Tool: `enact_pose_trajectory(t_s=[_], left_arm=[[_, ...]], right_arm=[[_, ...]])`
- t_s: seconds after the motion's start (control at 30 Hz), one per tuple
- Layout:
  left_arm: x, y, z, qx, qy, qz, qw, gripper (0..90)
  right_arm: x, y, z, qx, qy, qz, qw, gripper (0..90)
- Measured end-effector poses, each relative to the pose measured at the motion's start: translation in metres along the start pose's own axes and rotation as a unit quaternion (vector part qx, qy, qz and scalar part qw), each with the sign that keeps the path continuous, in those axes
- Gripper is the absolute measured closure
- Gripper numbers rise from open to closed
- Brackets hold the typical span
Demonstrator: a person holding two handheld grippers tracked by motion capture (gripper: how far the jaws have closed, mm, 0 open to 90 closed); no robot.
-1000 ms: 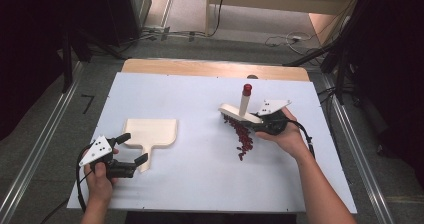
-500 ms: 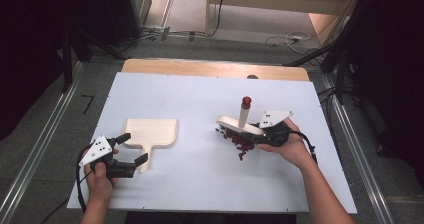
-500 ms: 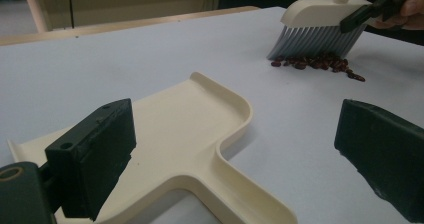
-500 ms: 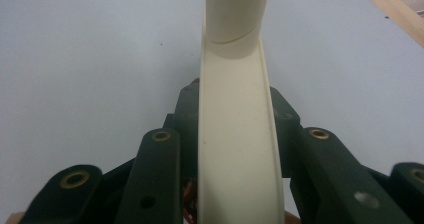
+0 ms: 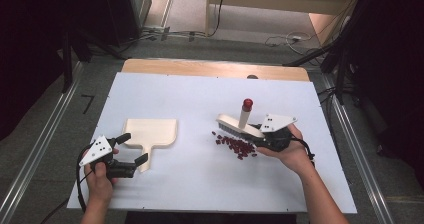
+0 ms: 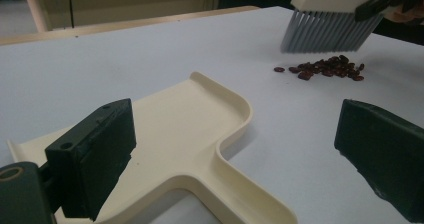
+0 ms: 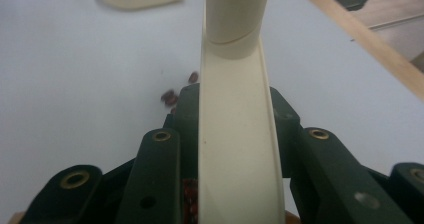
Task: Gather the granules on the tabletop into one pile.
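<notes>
My right gripper (image 5: 256, 134), jaws clamped on the brush (image 5: 240, 125), has drawn back from the beans (image 5: 237, 146), leaving them heaped on the table (image 5: 200, 184); my left gripper (image 5: 131, 149) waits, jaws wide around the dustpan (image 5: 150, 132) handle; sweeping toward it comes next, I judge.

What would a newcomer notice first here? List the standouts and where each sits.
A cream brush with a red-tipped handle, clamped in the right gripper, hangs over a heap of dark red beans right of the white table's centre. Left of centre lies a cream dustpan, its handle between the left gripper's open jaws.
</notes>
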State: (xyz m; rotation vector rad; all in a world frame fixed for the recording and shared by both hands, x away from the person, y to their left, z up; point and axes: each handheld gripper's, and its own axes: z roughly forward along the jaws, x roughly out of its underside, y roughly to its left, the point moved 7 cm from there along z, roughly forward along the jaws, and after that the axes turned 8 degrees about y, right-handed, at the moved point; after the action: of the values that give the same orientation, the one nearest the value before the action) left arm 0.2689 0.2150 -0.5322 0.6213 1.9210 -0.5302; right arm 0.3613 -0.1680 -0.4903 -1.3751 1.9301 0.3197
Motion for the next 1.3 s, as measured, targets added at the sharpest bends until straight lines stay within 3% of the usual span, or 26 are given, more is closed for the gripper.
enact_pose_trajectory(t_s=[0.1,0.13,0.27,0.37,0.5,0.67,0.8,0.93,1.03,1.07,1.17,1.3], left_arm=[[0.000,0.000,0.000,0.000,0.000,0.000,1.0000,3.1],[0.000,0.000,0.000,0.000,0.001,0.000,1.0000,3.1],[0.000,0.000,0.000,0.000,0.001,0.002,1.0000,3.1],[0.000,0.000,0.000,0.000,0.001,0.001,1.0000,3.1],[0.000,0.000,0.000,0.001,0.001,0.001,1.0000,3.1],[0.000,0.000,0.000,0.001,0.000,0.001,1.0000,3.1],[0.000,0.000,0.000,0.001,0.000,0.001,1.0000,3.1],[0.000,0.000,0.001,0.001,0.002,0.003,1.0000,3.1],[0.000,0.000,0.001,0.000,0.003,0.003,1.0000,3.1],[0.000,0.000,0.001,0.000,0.004,0.003,1.0000,3.1],[0.000,0.000,0.001,-0.001,0.004,0.003,1.0000,3.1],[0.000,0.000,0.001,-0.001,0.004,0.003,1.0000,3.1]], right_arm=[[-0.015,0.006,-0.005,0.018,-0.008,0.058,0.9981,65.4],[-0.020,0.012,-0.004,0.012,-0.004,0.082,0.9966,65.4],[-0.036,0.039,0.011,-0.011,0.003,0.163,0.9865,65.5],[-0.039,0.052,0.029,0.000,0.013,0.189,0.9818,65.4],[-0.036,0.057,0.048,-0.008,0.021,0.248,0.9684,65.4],[-0.026,0.047,0.047,0.013,0.020,0.290,0.9567,65.5],[-0.014,0.041,0.037,0.029,0.021,0.295,0.9549,65.4],[-0.001,0.036,0.027,0.036,0.019,0.310,0.9498,65.4],[0.005,0.033,0.019,0.037,0.013,0.304,0.9520,65.4],[0.005,0.033,0.016,0.035,0.007,0.297,0.9543,65.4],[0.002,0.031,0.003,0.025,-0.013,0.272,0.9620,65.4],[0.000,0.033,-0.012,-0.003,-0.014,0.214,0.9767,65.4]])
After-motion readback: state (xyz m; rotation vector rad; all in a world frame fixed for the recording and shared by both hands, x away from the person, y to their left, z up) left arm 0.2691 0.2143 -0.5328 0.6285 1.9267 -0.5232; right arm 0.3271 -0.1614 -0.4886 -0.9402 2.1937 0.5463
